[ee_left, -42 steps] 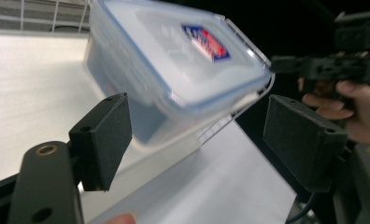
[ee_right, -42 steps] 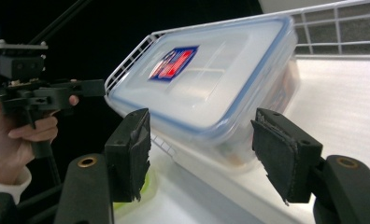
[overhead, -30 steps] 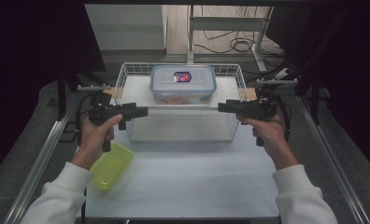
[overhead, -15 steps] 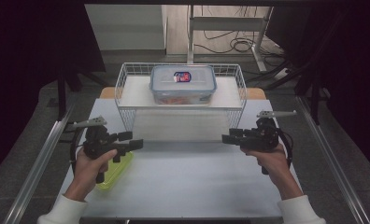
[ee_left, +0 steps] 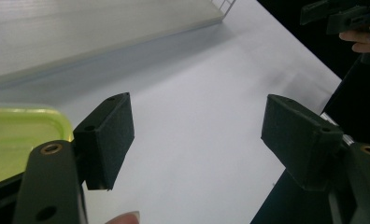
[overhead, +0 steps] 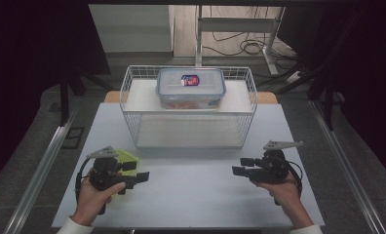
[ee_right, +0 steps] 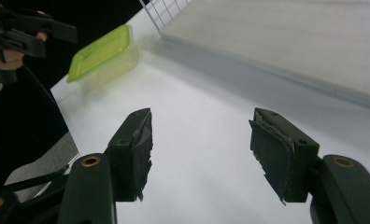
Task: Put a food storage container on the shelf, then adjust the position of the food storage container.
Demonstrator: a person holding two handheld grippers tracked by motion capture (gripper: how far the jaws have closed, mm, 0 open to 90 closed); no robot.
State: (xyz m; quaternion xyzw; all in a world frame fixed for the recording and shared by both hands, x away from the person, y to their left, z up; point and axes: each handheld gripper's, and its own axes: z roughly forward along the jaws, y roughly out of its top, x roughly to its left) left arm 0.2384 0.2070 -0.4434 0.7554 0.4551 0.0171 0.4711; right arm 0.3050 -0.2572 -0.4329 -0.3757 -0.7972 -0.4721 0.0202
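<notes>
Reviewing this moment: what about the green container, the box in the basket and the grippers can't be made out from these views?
- Green container: high view, near part hidden by the left gripper; left gripper view, cut off by the frame edge.
- Clear lidded box in the wire basket: contents and label too small to read.
- Right gripper: right gripper view, pad surfaces in shadow, wear unclear.

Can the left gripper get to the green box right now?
Probably yes. The left gripper is open and empty, and the green box sits right beside it on the white table with nothing between them.
</notes>
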